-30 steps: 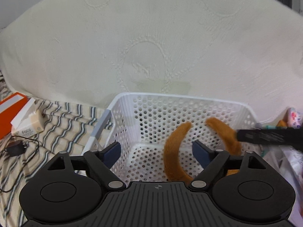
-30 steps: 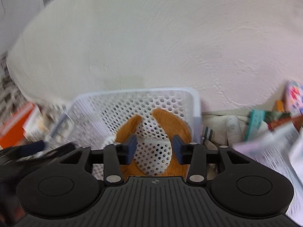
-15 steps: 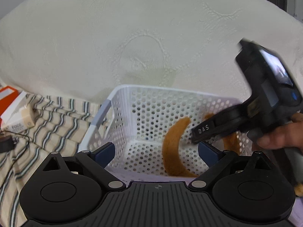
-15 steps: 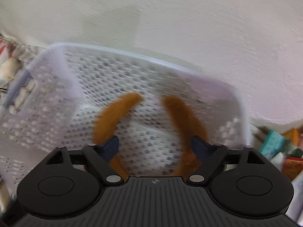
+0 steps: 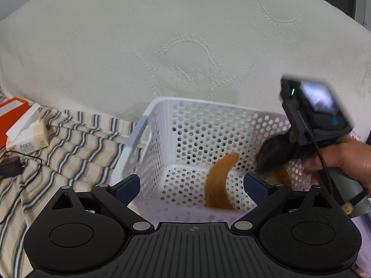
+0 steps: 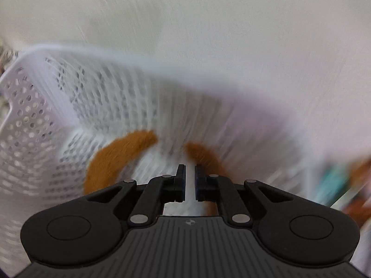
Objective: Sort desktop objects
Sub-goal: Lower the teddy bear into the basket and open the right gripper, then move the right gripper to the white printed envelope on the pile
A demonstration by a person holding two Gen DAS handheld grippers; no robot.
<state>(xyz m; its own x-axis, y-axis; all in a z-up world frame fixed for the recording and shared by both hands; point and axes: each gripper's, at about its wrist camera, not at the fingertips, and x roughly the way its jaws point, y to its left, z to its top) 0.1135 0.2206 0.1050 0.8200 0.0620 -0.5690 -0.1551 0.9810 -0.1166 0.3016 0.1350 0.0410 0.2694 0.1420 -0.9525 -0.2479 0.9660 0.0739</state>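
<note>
at the far left edge of the left wrist view an orange box (image 5: 12,110) and a small white carton (image 5: 29,136) lay on a striped cloth (image 5: 76,148), with a black plug and cable (image 5: 10,168) lower down. all of them sat well apart from the white perforated basket (image 5: 162,139) that filled the centre of the frame, in front of a pale quilted surface (image 5: 185,46).

the left gripper (image 5: 191,185) hung at the basket's near rim with its fingers spread wide and nothing between them, so it was released. inside the basket, right of centre, lay the orange headband (image 5: 219,183), curved, resting on the basket floor with one tip leaning up toward the back wall.

at the right of that frame the person's right hand (image 5: 347,162) held the other tool, tilted down over the basket's right side. in the right wrist view, which was badly smeared, the right gripper (image 6: 190,183) had its fingers drawn in to a narrow slit; nothing showed in the gap, so it looked closed on air. both tips of the headband (image 6: 116,159) showed just beyond its fingers, inside the basket (image 6: 34,120). blurred coloured items (image 6: 336,180) sat at the right edge, outside the basket; what they were i could not tell.

my reading was that the headband's placing was done and the step in hand was the retreat from the basket. the next move would call for lifting the right tool clear of the rim, swinging right toward the remaining clutter, and reopening the fingers before another pick.
</note>
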